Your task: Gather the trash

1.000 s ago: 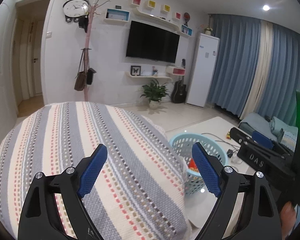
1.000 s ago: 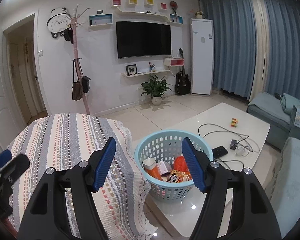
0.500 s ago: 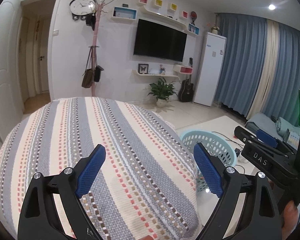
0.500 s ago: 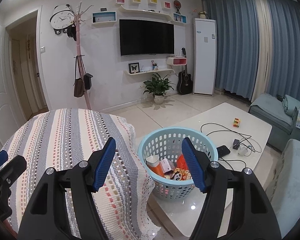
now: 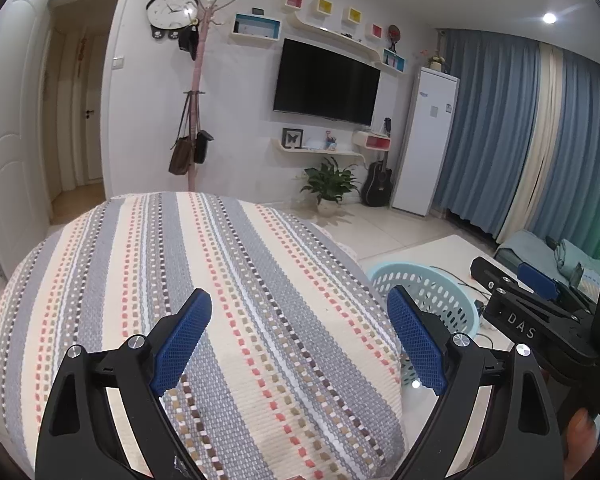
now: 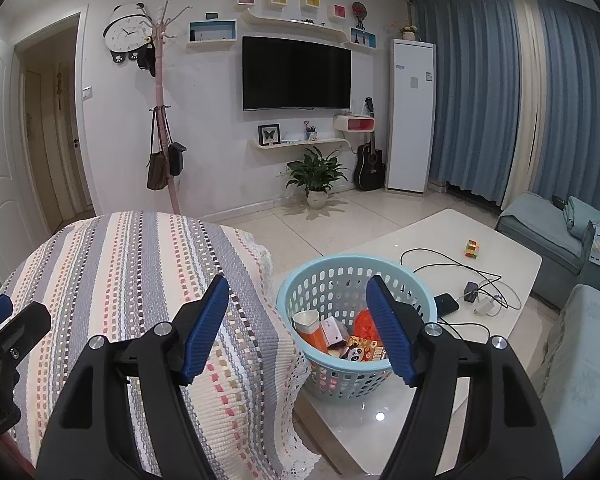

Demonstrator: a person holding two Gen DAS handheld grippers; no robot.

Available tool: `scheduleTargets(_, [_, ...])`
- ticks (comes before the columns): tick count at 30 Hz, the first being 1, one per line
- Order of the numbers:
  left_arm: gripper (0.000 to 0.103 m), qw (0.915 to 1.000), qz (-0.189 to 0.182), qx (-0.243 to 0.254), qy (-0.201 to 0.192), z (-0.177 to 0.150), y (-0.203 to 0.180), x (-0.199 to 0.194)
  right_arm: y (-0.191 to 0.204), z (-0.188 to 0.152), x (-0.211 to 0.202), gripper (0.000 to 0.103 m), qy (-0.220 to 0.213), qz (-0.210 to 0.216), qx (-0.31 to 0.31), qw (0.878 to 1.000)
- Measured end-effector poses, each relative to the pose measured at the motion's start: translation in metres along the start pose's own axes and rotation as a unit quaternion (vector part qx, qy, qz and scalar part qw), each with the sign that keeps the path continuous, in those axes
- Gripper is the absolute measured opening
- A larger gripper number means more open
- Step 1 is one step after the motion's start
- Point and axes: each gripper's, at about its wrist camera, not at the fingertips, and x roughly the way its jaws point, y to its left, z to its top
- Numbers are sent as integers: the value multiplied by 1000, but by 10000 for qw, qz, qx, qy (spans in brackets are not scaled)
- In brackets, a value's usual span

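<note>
A light blue perforated basket (image 6: pixel 332 384) stands on the white low table (image 6: pixel 440 240), holding trash (image 6: pixel 340 332): a paper cup, small boxes and orange wrappers. My right gripper (image 6: pixel 297 280) hovers in front of it. Its jaws are opening and nothing is between them. My left gripper (image 5: pixel 299 294) is open and empty above a striped woven cover (image 5: pixel 220 280). In the left wrist view only the basket's (image 5: pixel 440 292) far rim shows past the cover's edge.
The striped cover (image 6: pixel 120 280) drapes a rounded seat left of the basket. Cables, a phone (image 6: pixel 446 303) and a coloured cube (image 6: pixel 473 248) lie on the table. Blue-grey sofas (image 6: pixel 540 232) stand at the right. A person's fingertip (image 5: pixel 578 436) shows at the lower right.
Both grippers have stayed almost still. In the left wrist view the basket sits slightly further right, more hidden behind the striped cover.
</note>
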Motion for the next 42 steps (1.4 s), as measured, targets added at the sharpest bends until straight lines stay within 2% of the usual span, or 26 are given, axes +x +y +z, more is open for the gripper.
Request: scheduleTargets(42, [90, 9997, 128, 160, -109, 3, -6, -6, -2, 1, -2, 71, -18, 80, -24, 10000])
